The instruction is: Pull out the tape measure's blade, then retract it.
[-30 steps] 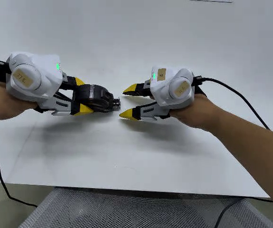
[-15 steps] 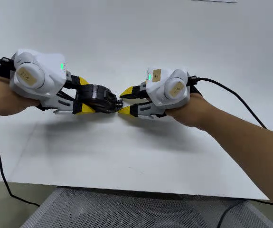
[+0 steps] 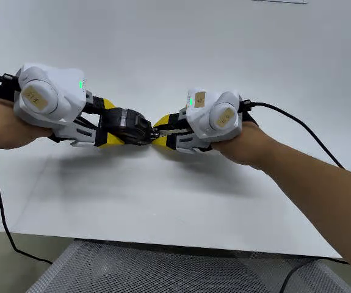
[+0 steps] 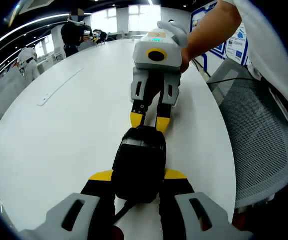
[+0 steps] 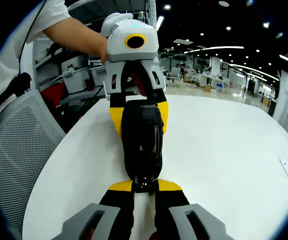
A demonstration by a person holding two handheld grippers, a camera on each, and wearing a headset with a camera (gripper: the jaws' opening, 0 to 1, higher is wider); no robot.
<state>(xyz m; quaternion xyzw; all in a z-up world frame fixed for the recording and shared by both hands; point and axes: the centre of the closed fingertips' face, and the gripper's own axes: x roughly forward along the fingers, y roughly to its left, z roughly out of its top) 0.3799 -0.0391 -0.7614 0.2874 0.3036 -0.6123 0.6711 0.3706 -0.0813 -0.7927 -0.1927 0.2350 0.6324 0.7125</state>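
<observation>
Right gripper [image 5: 144, 186] jaws pinched on the blade tip [image 5: 145, 183] at the case mouth, left gripper [image 4: 138, 175] jaws clamped around the tape measure [image 4: 139, 162] (a black case), grippers nose to nose over the white table [image 3: 181, 55], mesh chair [image 3: 163, 268] at the near edge.

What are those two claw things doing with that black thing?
The left gripper is clamped around a black tape measure, holding it just above the white table. The right gripper pinches the hook at the blade's end. No blade is pulled out yet, so pulling probably comes next.
</observation>
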